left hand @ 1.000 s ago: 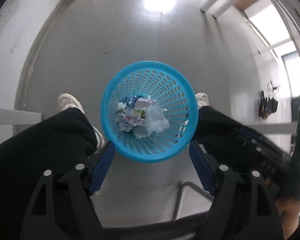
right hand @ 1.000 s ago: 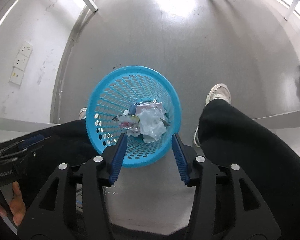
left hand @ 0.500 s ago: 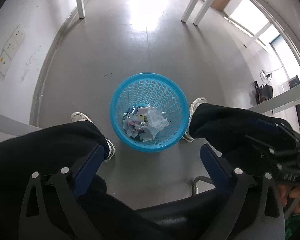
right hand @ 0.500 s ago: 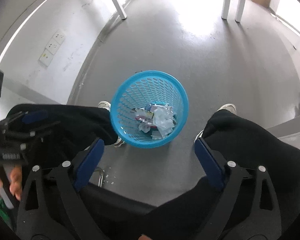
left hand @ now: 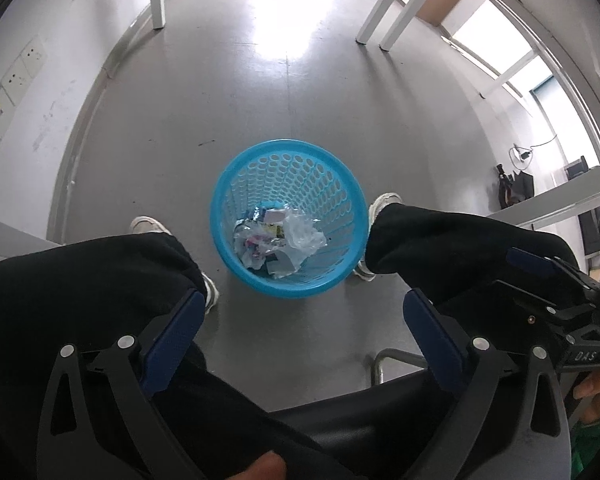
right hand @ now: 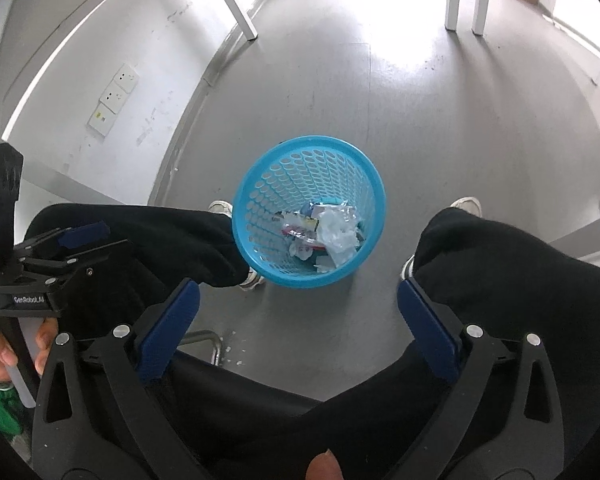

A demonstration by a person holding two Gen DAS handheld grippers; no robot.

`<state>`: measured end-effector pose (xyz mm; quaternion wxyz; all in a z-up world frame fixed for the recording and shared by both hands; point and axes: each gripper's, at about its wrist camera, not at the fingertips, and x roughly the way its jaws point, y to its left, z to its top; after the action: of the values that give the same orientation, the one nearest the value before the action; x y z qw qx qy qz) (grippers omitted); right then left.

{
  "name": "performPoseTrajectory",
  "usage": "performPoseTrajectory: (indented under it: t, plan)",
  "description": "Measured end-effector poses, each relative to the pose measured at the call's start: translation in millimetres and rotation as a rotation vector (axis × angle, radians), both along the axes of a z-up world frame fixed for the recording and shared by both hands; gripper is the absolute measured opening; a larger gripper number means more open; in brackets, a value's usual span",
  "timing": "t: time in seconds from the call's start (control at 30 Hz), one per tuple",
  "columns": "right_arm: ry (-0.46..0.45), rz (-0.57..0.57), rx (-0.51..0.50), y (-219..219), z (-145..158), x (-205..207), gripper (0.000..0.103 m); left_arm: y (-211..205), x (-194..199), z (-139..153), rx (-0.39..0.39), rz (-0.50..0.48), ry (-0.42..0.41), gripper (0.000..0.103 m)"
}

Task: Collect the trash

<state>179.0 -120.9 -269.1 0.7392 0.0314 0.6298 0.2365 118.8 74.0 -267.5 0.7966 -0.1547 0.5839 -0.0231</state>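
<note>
Left wrist view looks down on a round sky-blue perforated plastic wastebasket (left hand: 288, 220) standing on the grey floor (left hand: 228, 112) between a seated person's dark-trousered legs (left hand: 88, 280); crumpled white paper and clear film wrappers (left hand: 278, 240) lie at its bottom; the left gripper (left hand: 298, 322) and right gripper (right hand: 298, 312) both hang above it, jaws spread wide, nothing between them; such litter looks light, soft and crushable, best pinched at a raised fold.

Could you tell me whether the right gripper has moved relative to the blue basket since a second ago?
Yes. The right gripper has pulled up and back from the blue basket, which now sits smaller and farther beyond its fingertips; its jaws stand wide, holding nothing.
</note>
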Motion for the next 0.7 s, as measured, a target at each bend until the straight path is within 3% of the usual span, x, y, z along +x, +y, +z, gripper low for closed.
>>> performPoseTrajectory:
  t: [0.7]
  plan:
    - [0.014,-0.025,0.018,-2.3,-3.7,2.6,0.095,-1.1,3.6,-5.1,0.006,0.014,0.012,0.097]
